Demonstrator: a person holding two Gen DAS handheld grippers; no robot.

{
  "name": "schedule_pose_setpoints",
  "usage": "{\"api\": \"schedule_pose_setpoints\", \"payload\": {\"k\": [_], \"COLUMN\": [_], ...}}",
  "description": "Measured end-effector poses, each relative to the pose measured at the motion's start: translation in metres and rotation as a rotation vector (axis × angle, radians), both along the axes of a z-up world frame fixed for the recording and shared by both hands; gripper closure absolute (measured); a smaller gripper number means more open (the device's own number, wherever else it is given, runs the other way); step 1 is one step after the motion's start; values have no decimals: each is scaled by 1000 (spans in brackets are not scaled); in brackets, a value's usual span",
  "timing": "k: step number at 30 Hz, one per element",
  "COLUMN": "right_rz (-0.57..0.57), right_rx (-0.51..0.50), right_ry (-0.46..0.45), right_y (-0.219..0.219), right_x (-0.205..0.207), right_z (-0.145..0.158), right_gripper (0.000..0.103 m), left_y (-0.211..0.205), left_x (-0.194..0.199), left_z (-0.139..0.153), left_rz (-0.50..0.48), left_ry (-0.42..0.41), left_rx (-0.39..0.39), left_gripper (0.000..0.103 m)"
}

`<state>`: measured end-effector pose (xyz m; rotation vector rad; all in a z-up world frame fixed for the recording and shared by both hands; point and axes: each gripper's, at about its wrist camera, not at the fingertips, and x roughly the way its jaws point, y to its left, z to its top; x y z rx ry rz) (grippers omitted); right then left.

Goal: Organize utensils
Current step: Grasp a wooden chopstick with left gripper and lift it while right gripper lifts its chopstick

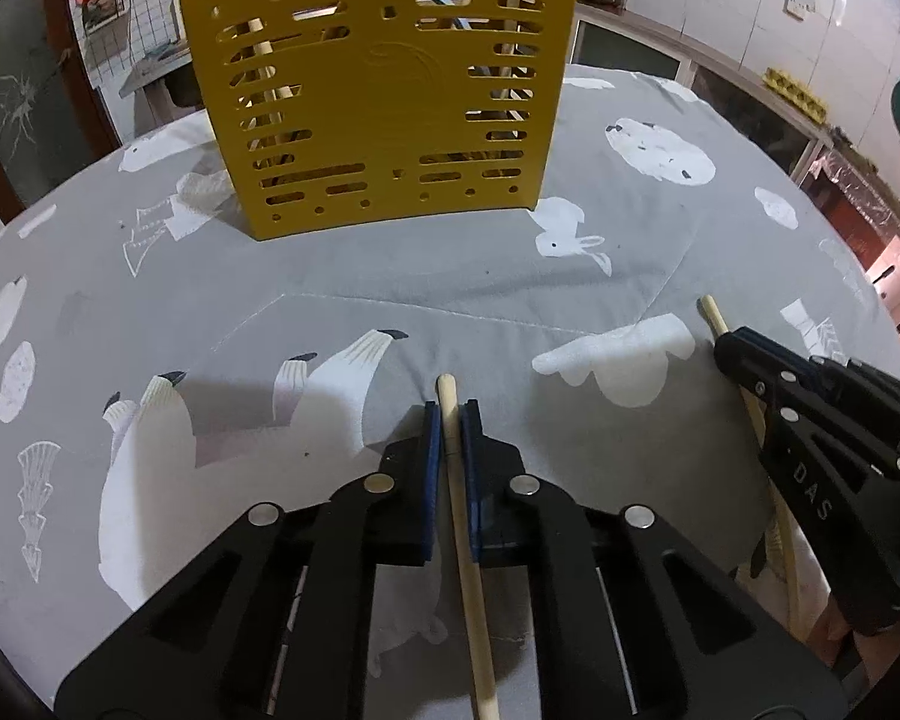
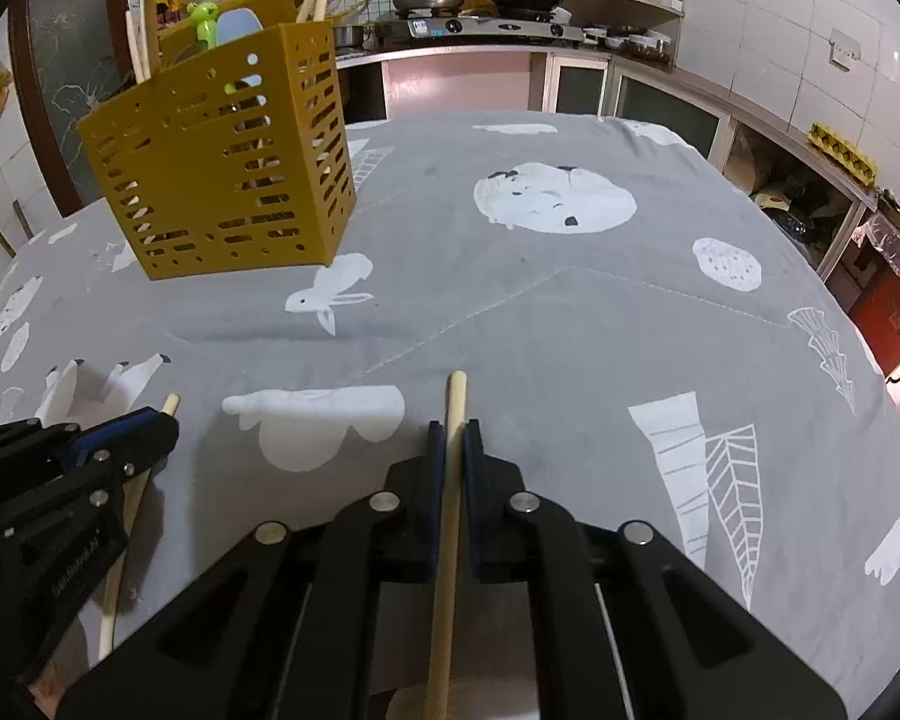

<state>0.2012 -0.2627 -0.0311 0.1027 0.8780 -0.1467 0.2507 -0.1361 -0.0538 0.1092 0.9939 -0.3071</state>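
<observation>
Wooden handle [image 1: 450,420] in left hand-held gripper [image 1: 449,414] points at holder [image 1: 378,96].

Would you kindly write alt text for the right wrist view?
The right tongs grip a wooden utensil handle above a grey printed tablecloth. The left tongs hold another wooden handle; a yellow slotted utensil holder stands beyond.

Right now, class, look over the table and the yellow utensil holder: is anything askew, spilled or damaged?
Nothing is spilled or visibly damaged. The yellow utensil holder stands upright on the grey tablecloth with utensils inside. The left hand-held gripper and the right hand-held gripper each clamp a wooden stick, not yet put away.
</observation>
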Motion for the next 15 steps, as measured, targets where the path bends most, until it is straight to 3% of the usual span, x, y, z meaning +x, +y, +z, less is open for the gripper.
{"api": "schedule_pose_setpoints", "payload": {"k": [7,15], "right_rz": [17,29], "right_rx": [17,59], "right_ry": [-63,-185], "right_y": [7,13], "right_x": [-9,-14], "right_z": [17,47], "right_gripper": [97,97], "left_y": [10,32], "left_x": [1,0], "left_z": [6,36], "left_rz": [-10,2], "left_ry": [-2,-106], "left_rx": [-61,-114], "left_gripper": [97,98]}}
